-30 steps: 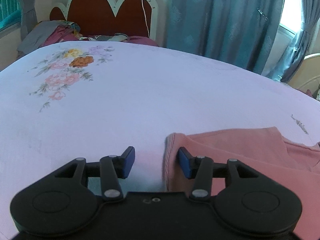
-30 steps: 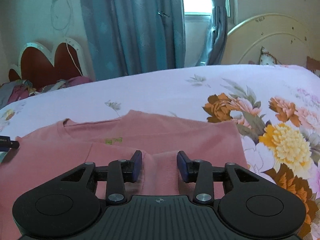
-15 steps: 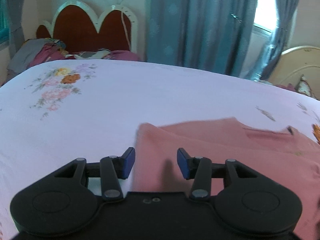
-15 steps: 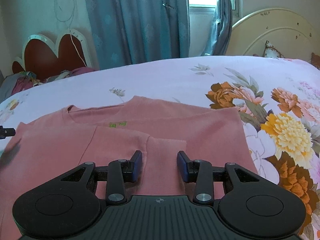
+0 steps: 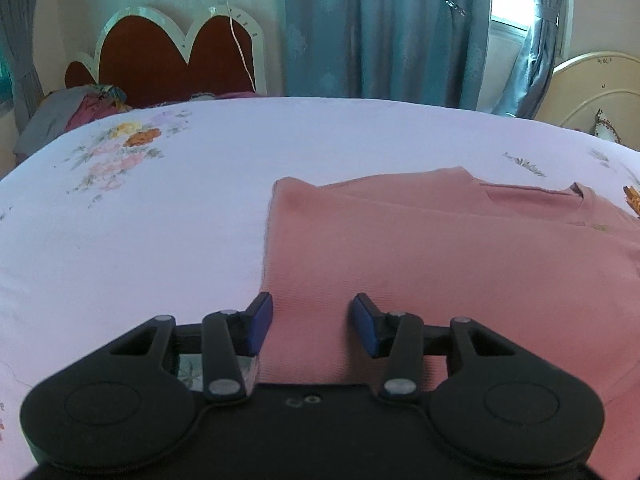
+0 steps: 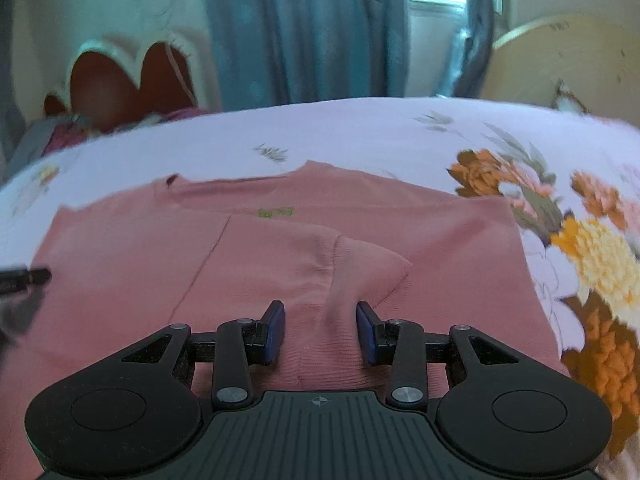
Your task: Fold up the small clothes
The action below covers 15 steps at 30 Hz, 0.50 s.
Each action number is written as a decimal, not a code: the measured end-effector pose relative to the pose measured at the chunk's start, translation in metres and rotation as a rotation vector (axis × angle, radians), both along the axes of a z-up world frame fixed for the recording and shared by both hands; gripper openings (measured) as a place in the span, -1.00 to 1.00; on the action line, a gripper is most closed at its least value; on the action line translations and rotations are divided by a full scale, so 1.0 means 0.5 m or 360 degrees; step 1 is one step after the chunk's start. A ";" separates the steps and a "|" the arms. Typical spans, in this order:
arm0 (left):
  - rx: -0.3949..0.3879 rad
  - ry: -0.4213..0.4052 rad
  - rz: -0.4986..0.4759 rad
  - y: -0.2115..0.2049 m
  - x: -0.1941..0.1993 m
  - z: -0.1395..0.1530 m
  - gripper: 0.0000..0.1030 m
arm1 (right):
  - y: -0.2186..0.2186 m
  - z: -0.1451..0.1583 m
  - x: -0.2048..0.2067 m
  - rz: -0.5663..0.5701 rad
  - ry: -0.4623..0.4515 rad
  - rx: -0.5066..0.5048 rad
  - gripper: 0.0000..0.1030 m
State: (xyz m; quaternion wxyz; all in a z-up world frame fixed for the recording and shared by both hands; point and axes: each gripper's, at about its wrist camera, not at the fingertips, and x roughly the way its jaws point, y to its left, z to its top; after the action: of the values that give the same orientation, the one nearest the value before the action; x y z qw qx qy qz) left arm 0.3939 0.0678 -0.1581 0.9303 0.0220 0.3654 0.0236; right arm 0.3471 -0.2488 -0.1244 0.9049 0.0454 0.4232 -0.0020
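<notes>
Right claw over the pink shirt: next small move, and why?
Probably lower the right claw and close on the sleeve folded over the pink shirt: its pads stand apart with that fabric between them, not yet pinching.

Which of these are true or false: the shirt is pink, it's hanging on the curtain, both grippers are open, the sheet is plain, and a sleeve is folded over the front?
1. The pink shirt is pink: true.
2. It hangs on the curtain: false, it lies flat on the bedsheet.
3. The left gripper and right gripper are open: true.
4. The sheet is plain: false, it has printed flowers.
5. A sleeve is folded over the front: true.
</notes>
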 end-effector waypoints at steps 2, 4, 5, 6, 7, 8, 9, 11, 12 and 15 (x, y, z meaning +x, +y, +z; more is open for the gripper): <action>-0.0003 -0.0008 0.0016 0.003 0.000 -0.001 -0.12 | -0.024 -0.011 -0.001 -0.0043 0.0014 0.0058 -0.25; 0.0016 -0.0011 0.0021 0.005 -0.002 -0.001 -0.11 | -0.027 -0.005 -0.003 -0.0056 0.0010 0.0050 -0.25; 0.0030 -0.0005 0.0033 0.007 -0.003 -0.002 -0.08 | -0.024 0.001 -0.006 -0.0068 -0.0008 0.0001 -0.25; 0.0009 0.0010 0.0045 0.013 -0.002 -0.003 -0.07 | -0.025 0.007 -0.010 -0.0104 -0.0026 -0.0051 -0.25; -0.0020 0.0023 0.0065 0.021 -0.002 0.000 -0.07 | -0.033 0.013 -0.016 -0.0140 -0.0047 -0.0052 -0.25; -0.0025 0.0032 0.0081 0.023 -0.004 0.005 -0.09 | -0.040 0.017 -0.020 -0.0157 -0.0052 -0.0023 -0.25; -0.0023 0.0033 0.0090 0.022 -0.008 0.011 -0.10 | -0.045 0.022 -0.026 -0.0160 -0.0064 0.0018 -0.25; -0.0028 0.0021 0.0080 0.016 -0.021 0.022 -0.14 | -0.036 0.036 -0.039 -0.0109 -0.0115 0.0034 -0.25; -0.0039 0.0014 0.0067 0.013 -0.029 0.027 -0.14 | -0.027 0.038 -0.041 -0.0071 -0.0121 0.0012 -0.25; -0.0028 -0.0020 0.0002 -0.009 -0.060 0.042 -0.12 | -0.016 0.014 -0.037 -0.0026 -0.0013 -0.0053 -0.25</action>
State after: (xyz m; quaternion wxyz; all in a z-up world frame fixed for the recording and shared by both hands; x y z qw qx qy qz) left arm 0.3640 0.0634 -0.1371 0.9327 0.0135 0.3597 0.0211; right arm 0.3285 -0.2569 -0.1172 0.9071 0.0339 0.4192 -0.0162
